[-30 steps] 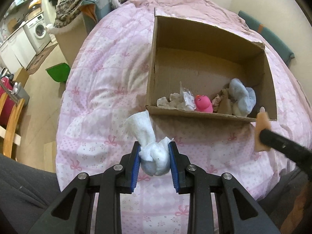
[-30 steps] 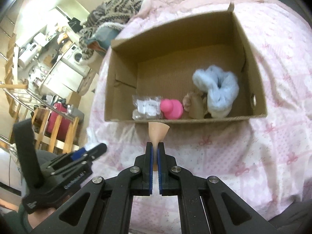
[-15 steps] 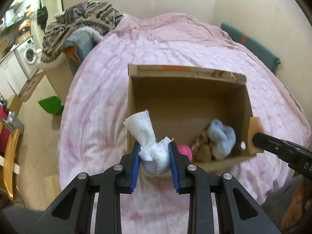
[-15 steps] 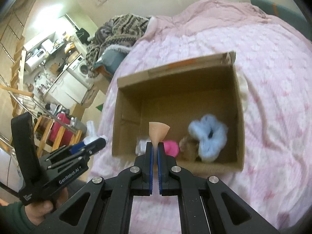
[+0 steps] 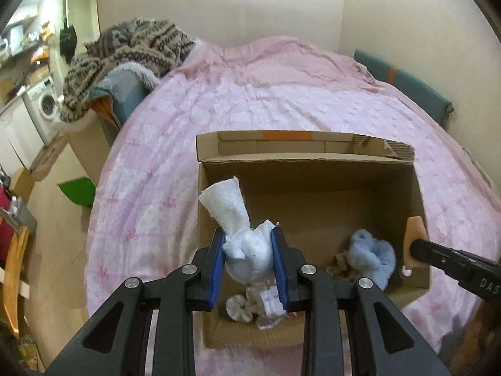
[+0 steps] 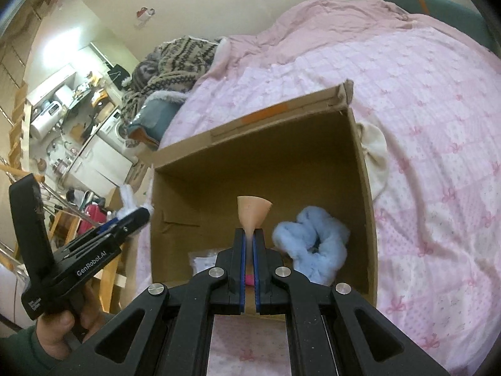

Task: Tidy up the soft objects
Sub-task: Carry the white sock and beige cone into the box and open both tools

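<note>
An open cardboard box (image 5: 313, 153) (image 6: 256, 122) sits on the pink bedspread. My left gripper (image 5: 249, 250) is shut on a white balled sock (image 5: 247, 250) and holds it above the box's near left part. My right gripper (image 6: 249, 235) is shut on a thin beige sponge (image 6: 253, 211), held over the box's near side; it also shows in the left wrist view (image 5: 413, 235). Inside the box lie a light blue scrunchie (image 5: 372, 257) (image 6: 313, 250), a brownish soft item (image 5: 339, 266), a beige scrunchie (image 5: 241, 305) and a plastic-wrapped packet (image 5: 271, 307).
A cream soft item (image 6: 375, 156) lies on the bedspread (image 5: 281, 94) against the box's right wall. A patterned blanket (image 5: 131, 47) is heaped at the bed's far left. The floor, a green bin (image 5: 76, 189) and a wooden chair (image 5: 15, 275) are left of the bed.
Both grippers rose and moved forward from in front of the box to above its near side, each still holding its item.
</note>
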{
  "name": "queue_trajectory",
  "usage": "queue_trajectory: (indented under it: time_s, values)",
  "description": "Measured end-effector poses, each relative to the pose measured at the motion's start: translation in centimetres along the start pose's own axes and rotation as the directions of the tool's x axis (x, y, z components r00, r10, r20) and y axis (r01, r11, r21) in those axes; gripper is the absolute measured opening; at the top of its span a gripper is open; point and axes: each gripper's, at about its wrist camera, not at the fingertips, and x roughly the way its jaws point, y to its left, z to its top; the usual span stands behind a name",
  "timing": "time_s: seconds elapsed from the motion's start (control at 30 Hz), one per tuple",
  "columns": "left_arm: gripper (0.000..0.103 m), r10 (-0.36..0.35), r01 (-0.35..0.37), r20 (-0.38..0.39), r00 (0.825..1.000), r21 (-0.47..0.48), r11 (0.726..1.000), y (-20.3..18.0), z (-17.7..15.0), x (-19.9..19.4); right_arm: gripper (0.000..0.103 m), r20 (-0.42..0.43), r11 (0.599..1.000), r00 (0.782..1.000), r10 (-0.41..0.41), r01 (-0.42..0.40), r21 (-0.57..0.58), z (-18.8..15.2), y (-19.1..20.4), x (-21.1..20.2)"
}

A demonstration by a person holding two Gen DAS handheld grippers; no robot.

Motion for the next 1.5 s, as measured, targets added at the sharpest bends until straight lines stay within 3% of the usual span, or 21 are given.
queue_trajectory:
  time_s: [0.57,1.13,1.37,1.5]
  values:
    - [0.026,-0.072,0.071,-0.035,0.997,-0.029,0.997,0.1,-1.6,3.0,0.006,-0.064,0.997,0.996,-0.069,0.068,-0.024,-1.1,-0.6,3.1]
    - [0.03,-0.079,0.076,-0.062,0.995,-0.053,0.996,0.2,-2.0,3.4,0.006,-0.106,0.997,0.992,-0.076,0.073,-0.029,-1.5,-0.5,4.4]
    - [0.036,-0.08,0.078,-0.064,0.995,-0.026,0.997,-0.3,-2.2,3.3,0.007,-0.107,0.998,0.992,-0.066,0.064,-0.018,-1.6,-0.7,4.5]
    - [0.051,-0.088,0.087,-0.06,0.994,-0.015,0.996,-0.4,-2.2,3.1,0.013,-0.094,0.999,0.995,-0.037,0.037,-0.003,-1.5,-0.7,4.2]
